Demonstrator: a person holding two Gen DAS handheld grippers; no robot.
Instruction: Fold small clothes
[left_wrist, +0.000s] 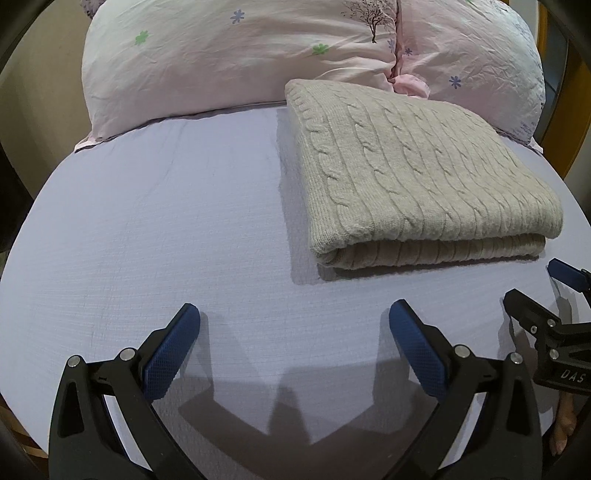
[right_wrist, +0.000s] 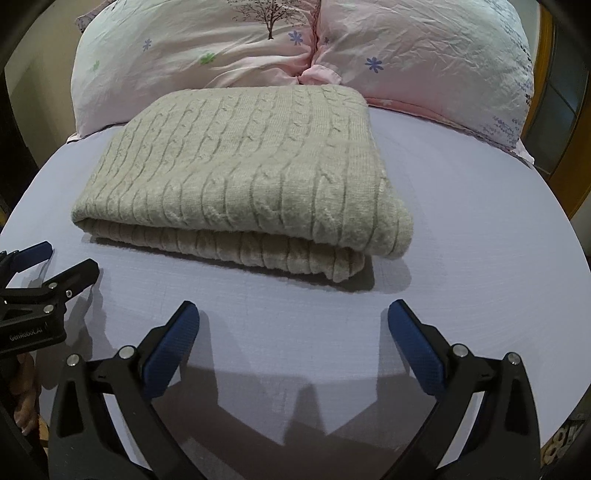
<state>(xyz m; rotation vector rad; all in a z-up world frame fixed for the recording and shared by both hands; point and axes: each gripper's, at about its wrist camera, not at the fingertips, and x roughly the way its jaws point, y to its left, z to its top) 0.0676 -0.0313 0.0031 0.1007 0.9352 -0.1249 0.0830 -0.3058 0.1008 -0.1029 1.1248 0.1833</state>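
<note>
Lying folded into a thick, neat rectangle, the beige cable-knit sweater (left_wrist: 413, 173) sits on the lavender bed sheet (left_wrist: 147, 221), toward the head end of the bed, its far edge just short of the pillows. Its rounded fold faces the near edge of the bed, with two layers showing along that side. Two pale pink pillows (left_wrist: 229, 62) with small printed flowers and a tree motif stand side by side along the head edge, their seam meeting right behind the sweater.

Both tools hang over the bare sheet near the foot-side edge, apart from the garment. The left gripper (left_wrist: 294, 321) has its blue-padded fingers spread wide with nothing between them, and the right gripper (right_wrist: 293, 321) is spread just the same, also holding nothing. Their shadows fall on the sheet below them. Nothing lies between either tool and the sweater.

From the left wrist view the sweater sits off to the right and the right gripper pokes in at the right border, with what may be bare fingers below it, though that corner is too dark and small to be sure. The right wrist view puts the sweater almost straight ahead and shows its right-hand side, where the top layer overhangs the lower one; the left gripper enters at its left border. A wooden frame (right_wrist: 576, 162) shows past the bed's right edge there.
</note>
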